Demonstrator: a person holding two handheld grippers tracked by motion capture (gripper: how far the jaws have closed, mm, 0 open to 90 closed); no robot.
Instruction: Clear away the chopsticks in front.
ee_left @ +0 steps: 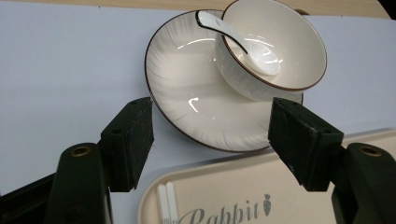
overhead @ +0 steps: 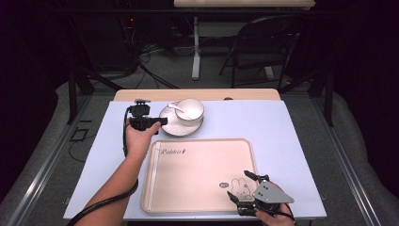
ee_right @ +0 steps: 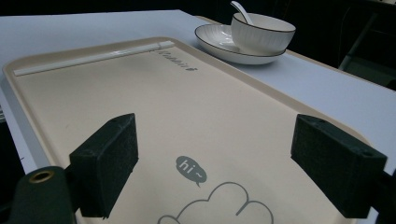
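A white plate [overhead: 168,125] with a dark rim sits at the table's far middle and carries a white bowl [overhead: 190,111] with a white spoon [overhead: 175,108] in it. My left gripper [overhead: 161,121] hovers just left of the plate, open, its jaws straddling the plate's near edge [ee_left: 187,93] without touching. The bowl [ee_left: 289,46] and spoon [ee_left: 219,28] lie beyond the jaws. A beige tray [overhead: 202,160] lies in front, with white chopsticks [overhead: 151,181] along its left rim. My right gripper [overhead: 239,185] is open over the tray's near right corner [ee_right: 210,112], holding nothing.
A pale blue mat [overhead: 282,127] covers the tabletop, with bare room right of the plate and tray. The tray [ee_left: 243,186] bears a "Rabbit" print and a rabbit drawing [overhead: 240,187]. A folding chair [overhead: 263,42] and another table's leg [overhead: 195,47] stand beyond the far edge.
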